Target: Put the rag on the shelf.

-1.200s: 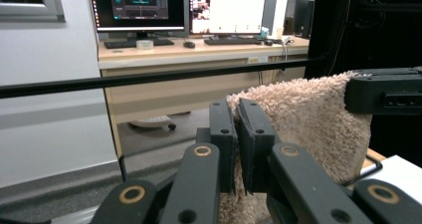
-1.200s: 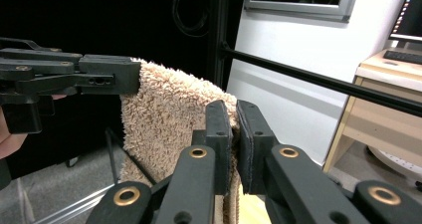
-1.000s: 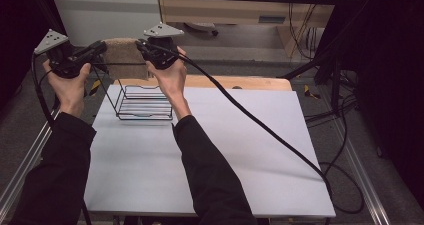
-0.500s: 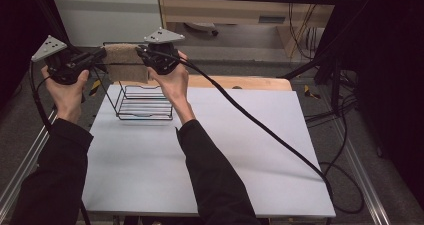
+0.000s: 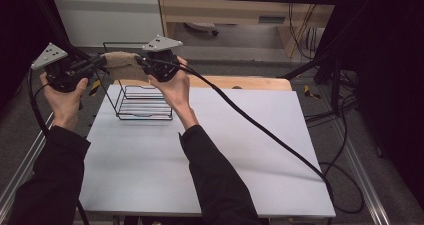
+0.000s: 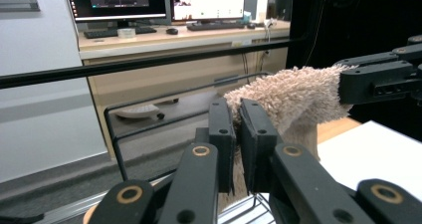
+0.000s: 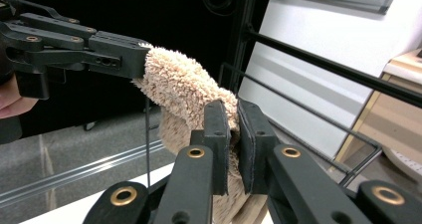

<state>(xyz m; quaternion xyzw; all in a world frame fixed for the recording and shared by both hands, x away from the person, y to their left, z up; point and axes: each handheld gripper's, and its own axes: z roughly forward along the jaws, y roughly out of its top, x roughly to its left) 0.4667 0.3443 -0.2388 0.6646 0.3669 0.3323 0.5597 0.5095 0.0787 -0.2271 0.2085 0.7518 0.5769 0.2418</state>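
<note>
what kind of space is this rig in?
Likely a lab or office workspace: a white worktable in a metal frame, a desk with monitors and a keyboard behind it, and loose cables on the floor.

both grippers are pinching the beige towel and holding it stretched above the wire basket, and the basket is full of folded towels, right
Not quite. The wire basket is empty: the high view shows bare wires and the white table through its floor. The rest holds: the left gripper and the right gripper each pinch an end of the beige towel, held above the basket.
</note>
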